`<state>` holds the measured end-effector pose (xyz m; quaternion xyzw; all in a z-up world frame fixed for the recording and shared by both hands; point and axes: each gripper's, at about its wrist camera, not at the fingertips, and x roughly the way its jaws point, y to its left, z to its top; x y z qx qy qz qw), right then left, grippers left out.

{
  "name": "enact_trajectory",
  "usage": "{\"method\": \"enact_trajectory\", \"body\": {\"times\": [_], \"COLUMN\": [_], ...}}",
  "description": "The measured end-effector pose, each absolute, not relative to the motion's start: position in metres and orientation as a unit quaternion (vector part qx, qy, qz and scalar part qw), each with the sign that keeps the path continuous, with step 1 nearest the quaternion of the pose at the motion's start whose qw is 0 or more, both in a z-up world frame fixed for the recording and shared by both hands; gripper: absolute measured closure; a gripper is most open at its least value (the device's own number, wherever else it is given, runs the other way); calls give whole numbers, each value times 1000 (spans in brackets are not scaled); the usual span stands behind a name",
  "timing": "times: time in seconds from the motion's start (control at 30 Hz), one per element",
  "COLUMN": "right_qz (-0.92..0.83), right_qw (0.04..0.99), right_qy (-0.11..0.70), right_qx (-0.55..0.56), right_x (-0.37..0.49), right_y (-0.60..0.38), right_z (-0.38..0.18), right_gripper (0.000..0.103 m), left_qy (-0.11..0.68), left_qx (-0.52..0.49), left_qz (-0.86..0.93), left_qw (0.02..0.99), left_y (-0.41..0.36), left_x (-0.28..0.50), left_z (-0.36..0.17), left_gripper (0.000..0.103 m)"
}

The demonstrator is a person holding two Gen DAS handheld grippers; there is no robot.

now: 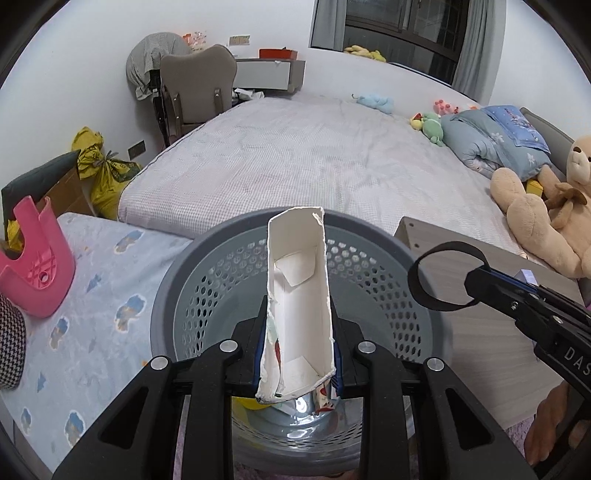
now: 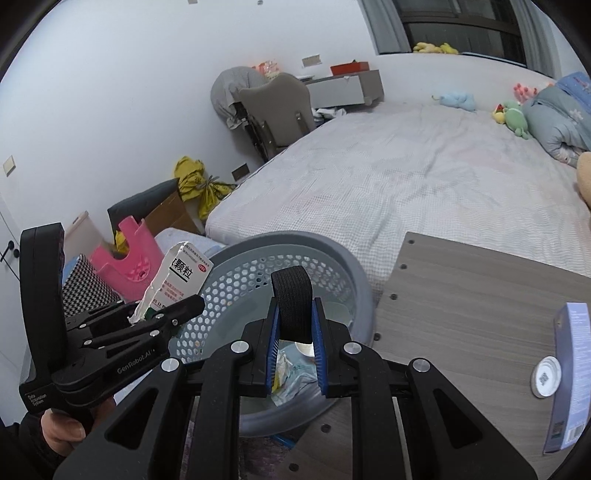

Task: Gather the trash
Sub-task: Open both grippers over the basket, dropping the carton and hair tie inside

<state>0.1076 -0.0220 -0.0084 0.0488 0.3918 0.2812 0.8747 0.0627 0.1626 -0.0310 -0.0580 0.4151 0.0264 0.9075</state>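
Left gripper [image 1: 299,354] clamps the torn white carton [image 1: 299,295] right over the grey basket [image 1: 184,280]. Right gripper [image 2: 294,350], at three o'clock, pinches a black elastic loop [image 2: 293,306] above the rim

We see a wide bed [image 1: 295,158] under white walls [image 1: 92,55]; beyond its far corner stand a grey chair [image 1: 197,88] and a dark, curtained window [image 1: 399,26], with a wooden bench [image 2: 469,295] at its foot.

Basket [image 1: 424,325] mouth open below (wooden board [image 2: 480,295] just beside)
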Motion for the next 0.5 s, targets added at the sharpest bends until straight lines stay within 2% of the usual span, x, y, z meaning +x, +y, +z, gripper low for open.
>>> {"method": "enact_trajectory", "body": {"times": [0.4, 0.43, 0.5], "right_qz": [293, 293, 293], "right_qw": [863, 863, 864], "right_qy": [412, 411, 408], "right_qx": [26, 25, 27], "right_x": [115, 115, 114], "right_y": [-1, -1, -2], "right_z": [-22, -21, -20], "right_gripper": [83, 83, 81], "left_qy": [428, 426, 423], "left_qx": [-59, -58, -57], "left_qz": [32, 32, 35], "left_qw": [902, 902, 904], "left_y": [170, 171, 172], "left_x": [66, 65, 64], "left_z": [-46, -46, -44], "left_gripper": [77, 76, 68]}}
